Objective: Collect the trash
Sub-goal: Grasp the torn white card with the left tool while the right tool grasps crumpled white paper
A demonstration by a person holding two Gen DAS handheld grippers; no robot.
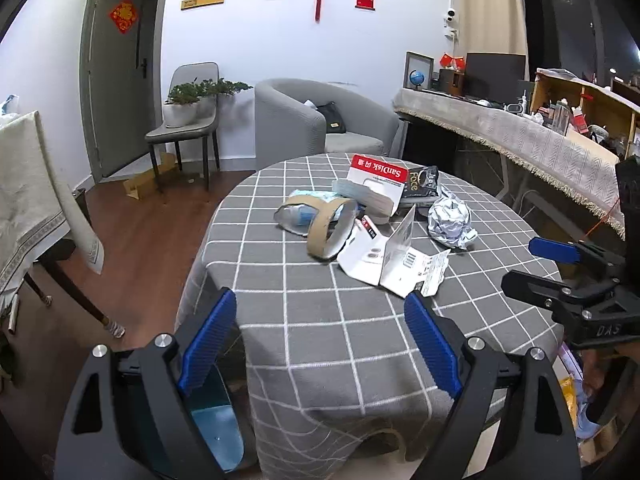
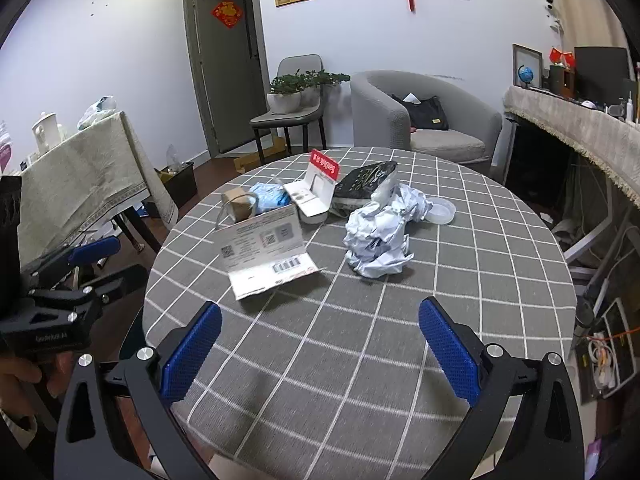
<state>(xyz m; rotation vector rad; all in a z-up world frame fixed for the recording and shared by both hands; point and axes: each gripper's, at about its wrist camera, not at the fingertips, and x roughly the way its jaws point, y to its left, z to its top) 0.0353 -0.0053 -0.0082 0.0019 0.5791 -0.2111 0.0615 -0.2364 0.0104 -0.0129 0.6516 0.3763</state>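
Hovering level: both grippers, fingers [image 2: 448,352] apart.

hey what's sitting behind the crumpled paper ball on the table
In the right wrist view, a black packet and a round clear plastic lid lie just behind the crumpled paper ball. The ball covers the near edge of both, so whatever lies under it is hidden.

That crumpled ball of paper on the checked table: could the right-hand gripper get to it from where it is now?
Probably yes. The right gripper is open and empty, and only bare checked cloth lies between it and the crumpled paper. The folded card sits off to one side.
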